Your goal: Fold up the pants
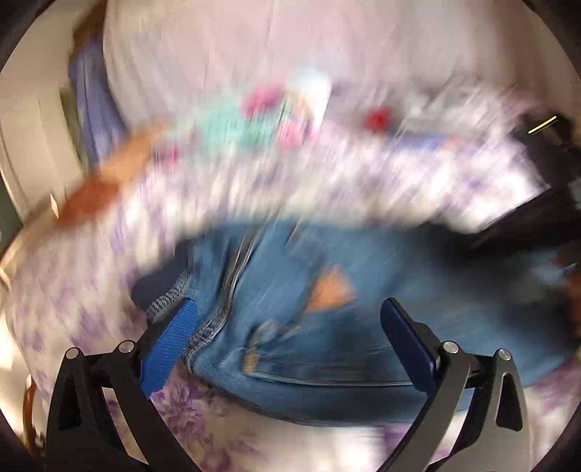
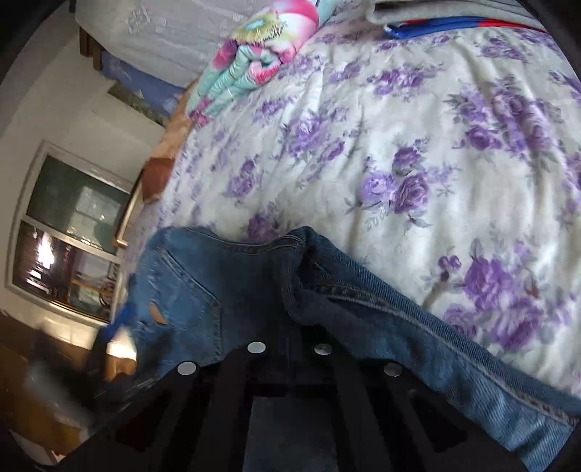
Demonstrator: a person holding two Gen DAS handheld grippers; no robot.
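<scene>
Blue jeans [image 1: 326, 326] lie on a bed with a purple-flowered white cover [image 1: 181, 406]. In the blurred left wrist view my left gripper [image 1: 290, 319] is open, its blue-padded fingers [image 1: 170, 345] spread over the waist area near a tan patch [image 1: 328, 290]. In the right wrist view the jeans [image 2: 254, 283] drape over my right gripper [image 2: 288, 337]; its arms stand close together and the denim hides the fingertips. A back pocket and tan label [image 2: 158, 314] show at the left.
A folded pink and teal cloth [image 2: 254, 61] lies at the far side of the bed cover [image 2: 399, 145]. A grey, blue and red folded item [image 2: 454, 25] sits at the top right. A window [image 2: 69, 232] and wall are left of the bed.
</scene>
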